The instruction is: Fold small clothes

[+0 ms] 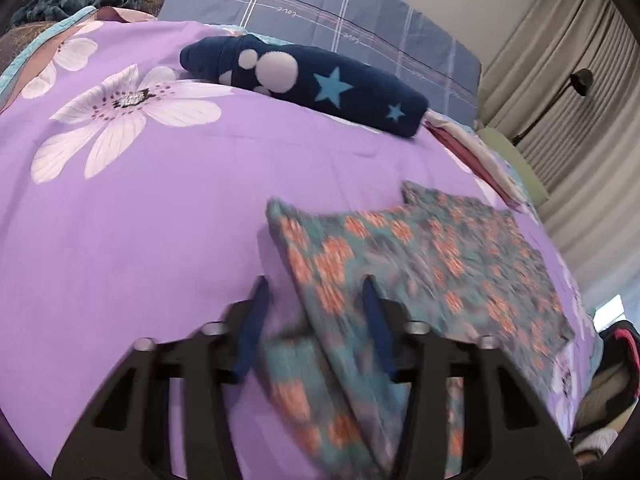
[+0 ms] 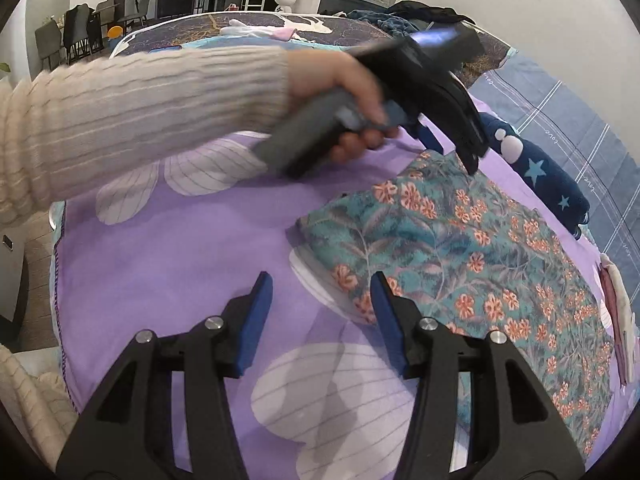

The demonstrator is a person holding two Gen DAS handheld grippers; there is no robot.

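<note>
A teal cloth with orange flowers [image 2: 472, 248] lies partly folded on the purple bed sheet [image 2: 168, 248]; it shows blurred in the left wrist view [image 1: 420, 252]. My left gripper [image 1: 316, 292] is open just above the cloth's near corner, with the cloth edge between its blue pads, not clamped. From the right wrist view the left gripper [image 2: 456, 148] hangs over the cloth's far corner, held by a hand in a cream sleeve. My right gripper [image 2: 320, 284] is open and empty, low over the sheet beside the cloth's near left edge.
A rolled navy garment with stars and white dots [image 1: 312, 84] lies at the far side by a blue-grey checked pillow [image 1: 340, 12]. A folded pink-and-white item [image 2: 616, 312] lies at the bed's right edge. Curtains [image 1: 560, 92] hang behind. Other clothes [image 2: 260, 32] lie on the far bed.
</note>
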